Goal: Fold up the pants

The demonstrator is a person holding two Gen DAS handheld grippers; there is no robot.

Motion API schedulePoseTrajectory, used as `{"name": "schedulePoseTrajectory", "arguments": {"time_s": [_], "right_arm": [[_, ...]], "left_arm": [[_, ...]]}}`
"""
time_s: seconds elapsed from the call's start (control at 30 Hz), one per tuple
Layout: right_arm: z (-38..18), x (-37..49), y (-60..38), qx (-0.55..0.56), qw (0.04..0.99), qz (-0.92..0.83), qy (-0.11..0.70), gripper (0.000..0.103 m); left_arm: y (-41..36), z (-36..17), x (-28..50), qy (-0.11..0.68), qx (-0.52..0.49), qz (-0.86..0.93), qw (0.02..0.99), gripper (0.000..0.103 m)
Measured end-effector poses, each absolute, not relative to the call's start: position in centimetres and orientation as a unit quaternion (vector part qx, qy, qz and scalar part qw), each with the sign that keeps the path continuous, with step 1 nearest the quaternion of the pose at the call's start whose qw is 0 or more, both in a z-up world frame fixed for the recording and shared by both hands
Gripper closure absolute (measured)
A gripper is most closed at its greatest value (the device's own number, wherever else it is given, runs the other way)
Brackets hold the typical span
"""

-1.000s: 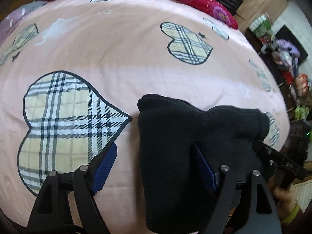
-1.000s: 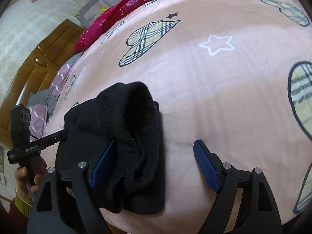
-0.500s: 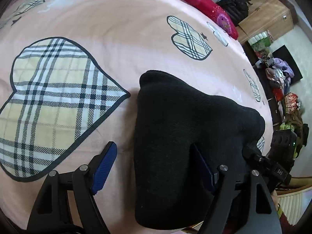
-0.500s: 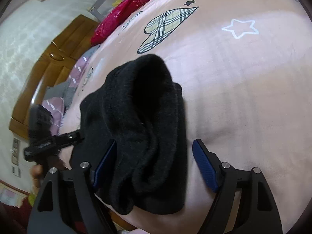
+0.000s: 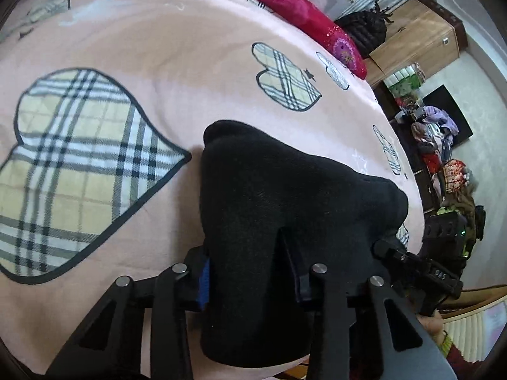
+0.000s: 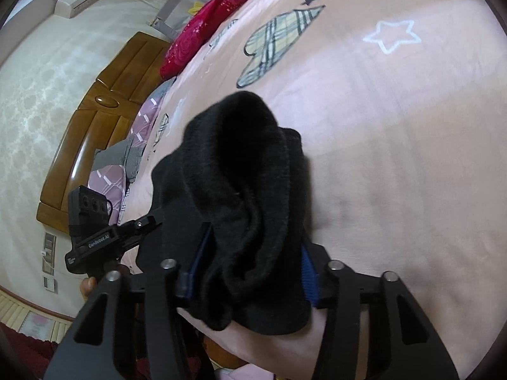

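The black pants (image 5: 285, 209) lie bunched in a thick folded bundle near the front edge of the pink bed. My left gripper (image 5: 250, 272) is shut on the near left part of the bundle, its blue pads pressed into the fabric. My right gripper (image 6: 250, 262) is shut on the near right end of the pants (image 6: 240, 171), where the layered edges show. The other gripper shows in each view, at the far side of the bundle: the right one (image 5: 421, 269) and the left one (image 6: 104, 237).
The pink bed cover (image 5: 158, 63) has plaid hearts (image 5: 79, 164) and a white star (image 6: 393, 34). A red quilt (image 5: 294, 6) lies along the far edge. A wooden headboard (image 6: 95, 133), pillows and cluttered furniture (image 5: 437, 145) stand around the bed.
Both grippers have closed from open onto the pants bundle. Both have moved in closer to the pants.
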State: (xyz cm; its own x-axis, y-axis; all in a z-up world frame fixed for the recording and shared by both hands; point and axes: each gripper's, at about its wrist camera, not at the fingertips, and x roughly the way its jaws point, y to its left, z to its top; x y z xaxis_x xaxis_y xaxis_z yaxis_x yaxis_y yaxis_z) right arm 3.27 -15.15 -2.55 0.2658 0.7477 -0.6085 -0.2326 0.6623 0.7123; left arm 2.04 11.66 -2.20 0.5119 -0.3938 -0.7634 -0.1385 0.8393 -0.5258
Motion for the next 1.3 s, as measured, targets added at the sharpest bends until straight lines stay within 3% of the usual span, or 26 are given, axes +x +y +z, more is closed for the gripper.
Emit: {"name": "schedulePoseTrajectory", "arguments": {"time_s": [0.5, 1.03, 1.2, 1.3], "right_arm": [[3.5, 7.8, -10.6, 0.204, 0.784, 0.366, 0.458, 0.059], [1.2, 16.0, -2.8, 0.153, 0.776, 0.365, 0.490, 0.058], [0.3, 16.1, -2.2, 0.106, 0.794, 0.329, 0.500, 0.049], [0.3, 16.2, -2.7, 0.090, 0.809, 0.318, 0.487, 0.041]], "left_arm": [[17.0, 5.0, 3.4, 0.418, -0.252, -0.037, 0.872, 0.071], [22.3, 0.4, 9.8, 0.438, -0.258, 0.014, 0.861, 0.071], [22.3, -1.0, 9.8, 0.447, -0.252, 0.017, 0.858, 0.065], [22.6, -1.6, 9.5, 0.448, -0.254, 0.025, 0.857, 0.054]]}}
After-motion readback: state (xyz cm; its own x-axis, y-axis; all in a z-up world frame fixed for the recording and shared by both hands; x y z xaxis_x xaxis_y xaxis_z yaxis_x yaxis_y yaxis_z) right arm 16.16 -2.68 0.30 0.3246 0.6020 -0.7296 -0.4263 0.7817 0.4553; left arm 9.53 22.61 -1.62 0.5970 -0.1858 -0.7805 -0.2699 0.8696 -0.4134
